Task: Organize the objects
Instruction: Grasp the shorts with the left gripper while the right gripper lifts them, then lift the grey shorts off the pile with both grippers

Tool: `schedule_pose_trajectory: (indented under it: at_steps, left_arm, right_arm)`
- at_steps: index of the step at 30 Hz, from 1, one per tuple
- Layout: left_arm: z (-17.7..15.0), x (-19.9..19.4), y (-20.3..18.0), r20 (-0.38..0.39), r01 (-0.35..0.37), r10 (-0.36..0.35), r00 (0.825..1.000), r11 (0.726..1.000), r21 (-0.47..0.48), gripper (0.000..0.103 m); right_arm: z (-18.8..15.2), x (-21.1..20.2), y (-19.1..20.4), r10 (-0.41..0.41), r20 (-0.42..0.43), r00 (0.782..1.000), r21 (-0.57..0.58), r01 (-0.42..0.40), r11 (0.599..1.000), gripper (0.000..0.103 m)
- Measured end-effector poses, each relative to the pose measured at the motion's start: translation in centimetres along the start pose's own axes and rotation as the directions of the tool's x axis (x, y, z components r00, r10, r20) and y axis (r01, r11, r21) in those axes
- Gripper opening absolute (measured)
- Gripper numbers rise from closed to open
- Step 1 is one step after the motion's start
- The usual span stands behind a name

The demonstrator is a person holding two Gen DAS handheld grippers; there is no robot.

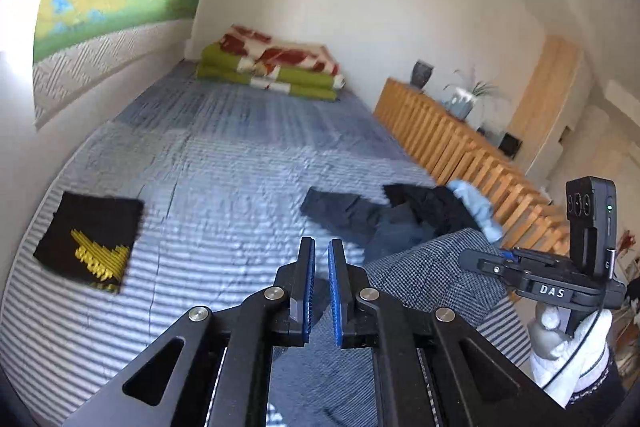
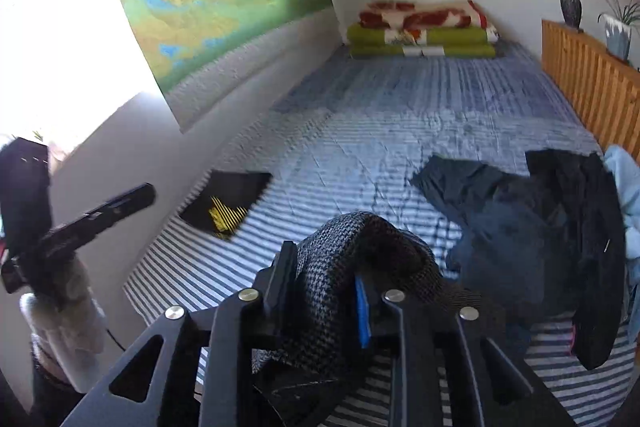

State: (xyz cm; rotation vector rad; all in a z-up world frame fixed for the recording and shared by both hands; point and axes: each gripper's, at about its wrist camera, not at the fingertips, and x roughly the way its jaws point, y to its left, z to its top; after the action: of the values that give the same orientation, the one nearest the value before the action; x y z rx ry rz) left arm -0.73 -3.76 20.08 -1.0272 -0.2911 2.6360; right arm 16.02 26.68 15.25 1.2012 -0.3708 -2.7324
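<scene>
On the striped blue bed [image 2: 400, 131], you hold the grey houndstooth woven garment [image 2: 360, 267] lifted: right gripper [image 2: 324, 287] is clamped on its bunched edge, left gripper [image 1: 322, 287] is nearly closed, whether it pinches the cloth I cannot tell. This looks like the folding step; next you must probably spread it flat, clear of the dark clothes pile [image 2: 520, 227] and the folded black shirt with yellow print [image 1: 90, 243].

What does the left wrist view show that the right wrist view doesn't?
Only the left wrist view: the left hand-held gripper, shut, nothing visible between its tips, and a wooden door.
Only the right wrist view: the right hand-held gripper clamping the checked cloth.
Both: striped bed, black folded shirt, dark clothes pile, folded blankets.
</scene>
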Motion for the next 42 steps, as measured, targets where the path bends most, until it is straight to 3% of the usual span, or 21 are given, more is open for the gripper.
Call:
schedule_pose_trajectory:
  at_steps: [2,4,6,8,11,14,17,21,26,29,30,31,32,33,35,38,42]
  left_arm:
    - [-3.3,2.5,2.6,-0.109,-0.021,0.013,0.994,0.997,-0.068,0.007]
    - [-7.6,4.3,4.0,-0.178,-0.029,0.012,0.984,0.995,-0.092,0.011]
    - [-11.7,5.4,4.9,-0.232,-0.036,0.012,0.973,0.995,-0.098,0.034]
    - [-16.4,6.4,5.3,-0.281,-0.029,-0.003,0.960,0.994,-0.108,0.049]
    - [-23.5,7.3,5.0,-0.361,-0.039,0.002,0.933,0.995,-0.095,0.052]
    - [-29.5,7.4,4.2,-0.397,-0.026,-0.021,0.917,0.993,-0.111,0.061]
    - [-33.0,7.6,2.9,-0.416,-0.006,-0.049,0.908,0.992,-0.128,0.066]
    - [-33.7,8.5,0.7,-0.449,-0.031,-0.011,0.893,0.996,-0.085,0.069]
    - [-33.8,10.6,0.1,-0.462,-0.081,0.036,0.886,0.994,-0.078,0.067]
    - [-34.1,11.2,-0.1,-0.474,-0.096,0.050,0.879,0.993,-0.073,0.032]
    - [-34.2,11.3,0.2,-0.476,-0.107,0.054,0.878,0.991,-0.085,0.022]
    - [-34.1,11.2,0.6,-0.477,-0.104,0.040,0.878,0.989,-0.109,0.018]
    - [-34.0,10.9,1.2,-0.469,-0.097,0.019,0.883,0.985,-0.143,0.015]
    - [-33.8,10.4,1.8,-0.456,-0.090,-0.002,0.890,0.980,-0.179,0.013]
    - [-33.1,9.2,2.8,-0.426,-0.095,-0.009,0.905,0.970,-0.222,0.012]
    - [-31.7,6.9,3.5,-0.375,-0.110,0.019,0.927,0.969,-0.223,0.011]
    - [-30.4,4.3,3.6,-0.341,-0.128,0.049,0.939,0.969,-0.213,0.005]
  right_arm:
    - [-0.9,5.0,-1.9,-0.050,-0.102,0.994,0.040,0.054,0.998,0.027]
    - [-2.5,8.1,-4.1,-0.024,-0.196,0.980,0.101,0.044,0.994,0.027]
    - [-4.1,9.4,-6.3,-0.036,-0.234,0.972,0.150,0.073,0.986,0.027]
    - [-5.6,9.7,-8.2,-0.041,-0.256,0.966,0.170,0.087,0.982,0.027]
    - [-6.5,7.6,-9.4,-0.043,-0.250,0.967,0.171,0.088,0.981,0.029]
    - [-6.5,7.1,-9.0,-0.077,-0.213,0.974,0.098,0.100,0.990,0.039]
    - [-5.9,7.5,-6.9,-0.062,-0.200,0.978,0.013,0.066,0.998,0.044]
    - [-5.0,10.1,-2.6,-0.072,-0.168,0.983,-0.125,0.051,0.991,0.059]
    - [-3.7,16.3,-0.9,-0.115,-0.176,0.978,-0.172,0.085,0.982,0.063]
    - [-3.7,19.9,-1.8,-0.130,-0.234,0.963,-0.132,0.101,0.986,0.063]
    - [-3.9,20.7,-2.2,-0.121,-0.268,0.956,-0.116,0.093,0.989,0.048]
    - [-4.3,21.3,-2.5,-0.100,-0.307,0.946,-0.100,0.073,0.992,0.030]
    - [-4.7,21.6,-2.7,-0.067,-0.346,0.936,-0.082,0.041,0.996,0.000]
    - [-5.0,21.4,-2.9,-0.050,-0.367,0.929,-0.078,0.022,0.997,0.000]
    - [-5.6,19.8,-2.6,-0.091,-0.328,0.940,-0.152,0.043,0.987,0.000]
    - [-6.4,15.6,-3.1,-0.086,-0.278,0.957,-0.196,0.031,0.980,0.000]
    - [-7.2,11.5,-4.9,-0.096,-0.225,0.970,-0.192,0.053,0.980,0.000]
